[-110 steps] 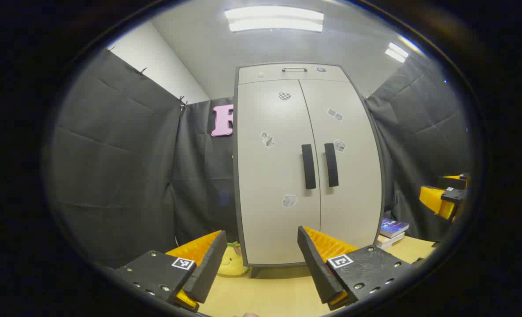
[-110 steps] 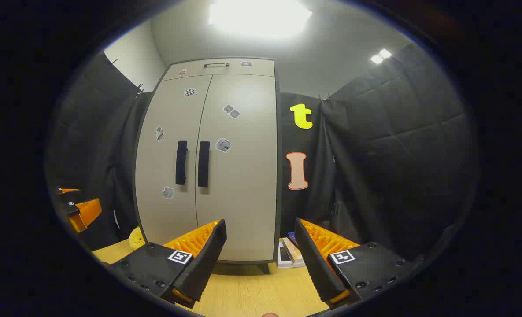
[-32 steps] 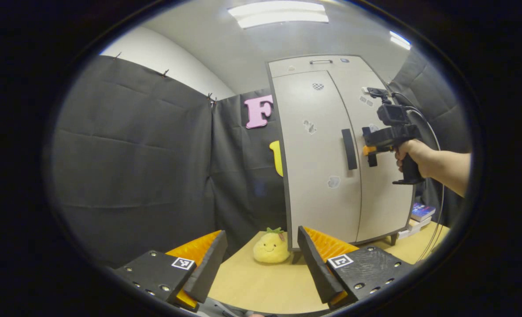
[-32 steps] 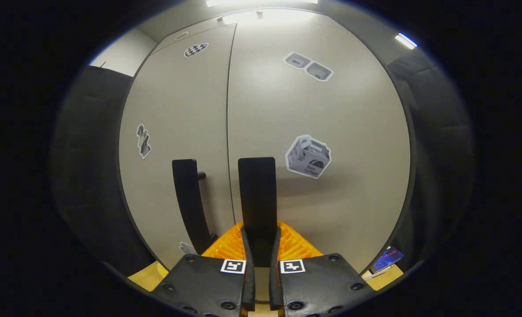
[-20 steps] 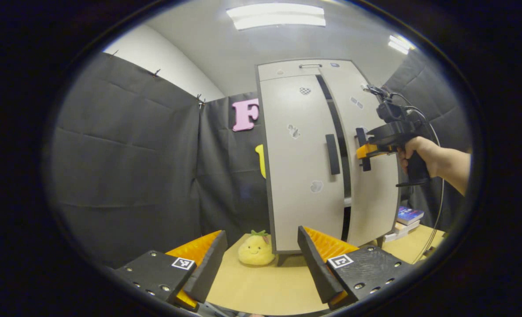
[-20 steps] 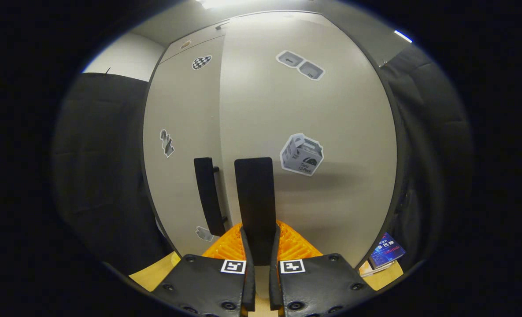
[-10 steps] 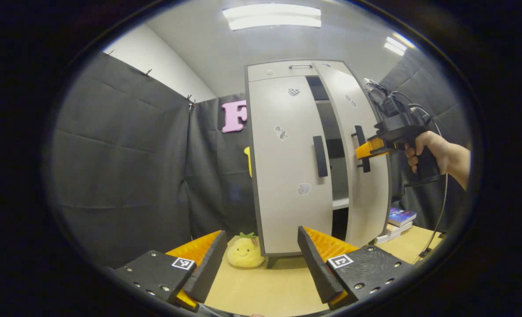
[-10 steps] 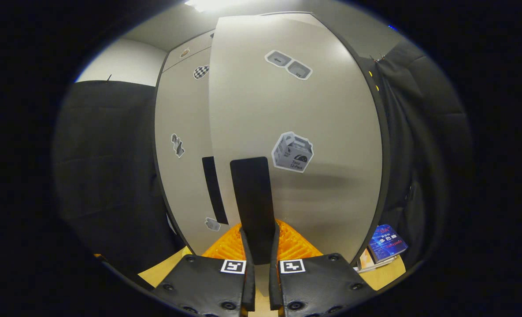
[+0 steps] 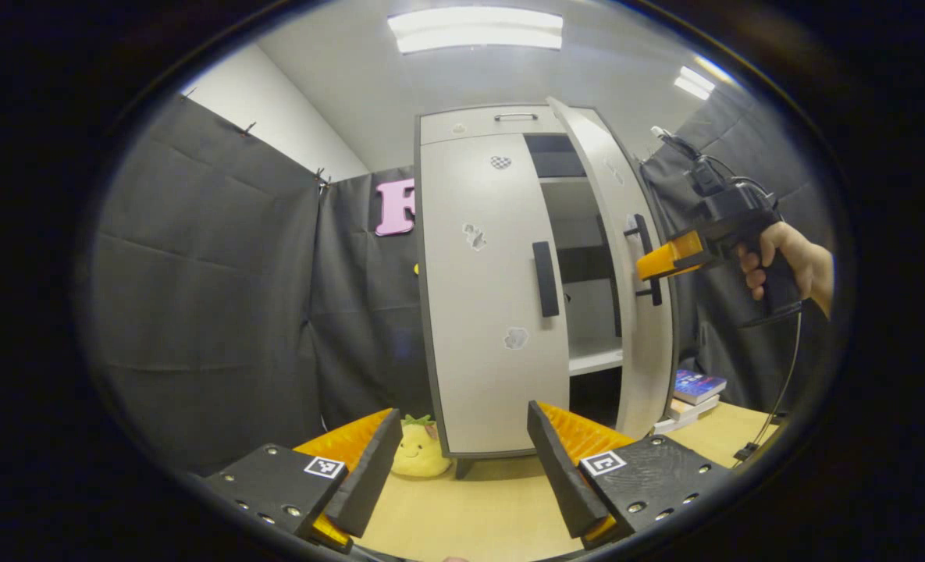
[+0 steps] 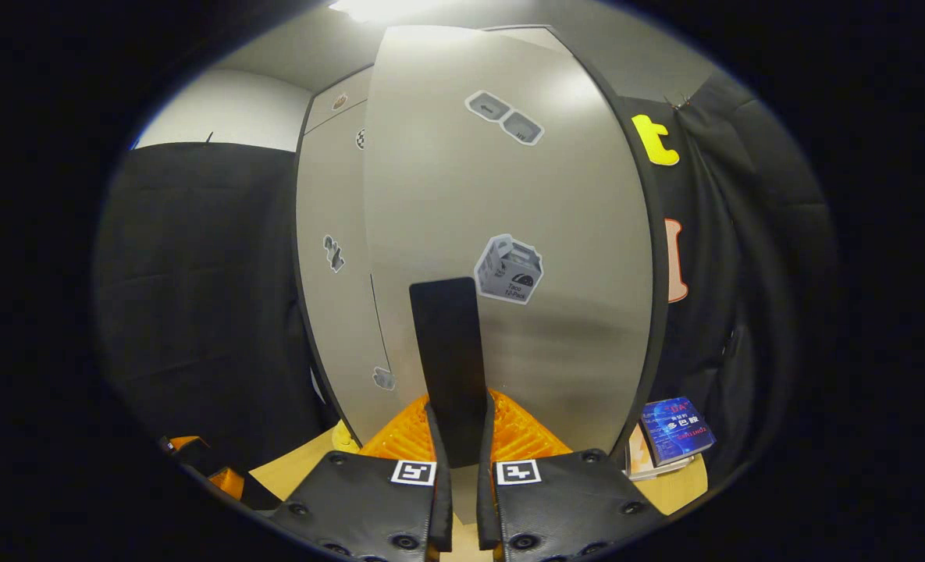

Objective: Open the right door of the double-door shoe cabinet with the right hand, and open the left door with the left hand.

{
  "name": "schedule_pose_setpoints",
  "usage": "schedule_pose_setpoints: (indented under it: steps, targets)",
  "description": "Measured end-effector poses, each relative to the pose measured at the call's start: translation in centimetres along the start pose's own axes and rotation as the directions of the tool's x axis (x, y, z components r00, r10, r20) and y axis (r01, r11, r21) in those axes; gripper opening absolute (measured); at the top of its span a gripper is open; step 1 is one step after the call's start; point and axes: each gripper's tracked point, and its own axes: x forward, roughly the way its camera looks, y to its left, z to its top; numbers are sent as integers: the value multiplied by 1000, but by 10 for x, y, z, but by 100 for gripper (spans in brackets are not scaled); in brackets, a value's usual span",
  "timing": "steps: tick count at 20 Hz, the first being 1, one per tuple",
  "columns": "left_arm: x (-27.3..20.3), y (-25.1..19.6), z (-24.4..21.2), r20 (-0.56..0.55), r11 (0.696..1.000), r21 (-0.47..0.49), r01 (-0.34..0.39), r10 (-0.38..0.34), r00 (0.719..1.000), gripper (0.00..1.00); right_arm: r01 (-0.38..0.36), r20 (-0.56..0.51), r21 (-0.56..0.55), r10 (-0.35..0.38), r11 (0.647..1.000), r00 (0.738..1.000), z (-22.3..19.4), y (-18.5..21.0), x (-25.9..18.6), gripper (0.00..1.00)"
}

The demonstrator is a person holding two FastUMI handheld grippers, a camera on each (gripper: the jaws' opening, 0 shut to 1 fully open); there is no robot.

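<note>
While ajar, right door [image 9: 632,257] upright.

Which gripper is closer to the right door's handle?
Right. The right gripper has its fingers clamped on the right door handle. The left gripper hangs open, well back from the cabinet over the table.

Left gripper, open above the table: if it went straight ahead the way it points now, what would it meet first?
Probably the closed grey left door of the shoe cabinet, low down, well below its black bar handle. The left gripper has bare wooden table ahead of it first; depth is hard to judge.
</note>
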Motion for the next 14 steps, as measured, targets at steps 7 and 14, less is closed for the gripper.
schedule_pose_setpoints:
  steps: [7,14]
  targets:
    - [8,-25,1,3,999,-2,43,-43,999,94,-16,-7,7,16,1000,1000,2,-13,-21,14]
    - [13,-51,6,13,995,-6,98,-98,995,94,18,-6,3,-18,1000,1000,4,-27,-34,14]
